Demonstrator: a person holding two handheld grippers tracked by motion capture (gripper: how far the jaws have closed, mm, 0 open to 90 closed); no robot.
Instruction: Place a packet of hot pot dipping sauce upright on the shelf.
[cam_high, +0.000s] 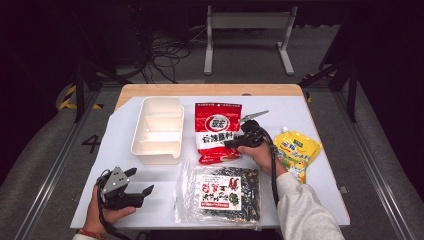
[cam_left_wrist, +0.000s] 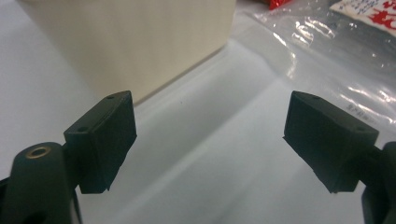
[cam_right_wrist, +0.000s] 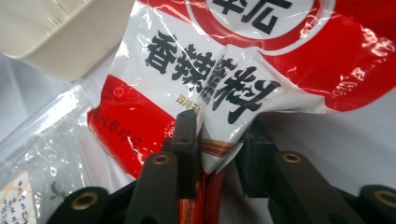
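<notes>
Covering the wooden surface (cam_high: 210, 90) is a white sheet, with grey floor, cables and a white metal stand beyond it in a dark room. The landmark is the cream plastic divided tray (cam_high: 157, 130). Just right of the tray lies the red-and-white glossy seasoning packet (cam_high: 217, 131); the right gripper (cam_right_wrist: 219, 154) has its jaws pinched on the packet's lower edge. Near the tray's front end, the left gripper (cam_left_wrist: 210, 140) holds its jaws wide apart, gripping nothing.

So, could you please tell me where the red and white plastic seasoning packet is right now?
In the high view the red and white seasoning packet lies mid-table between the cream divided tray and the yellow pouch, with the right gripper pinching its lower right edge.
</notes>
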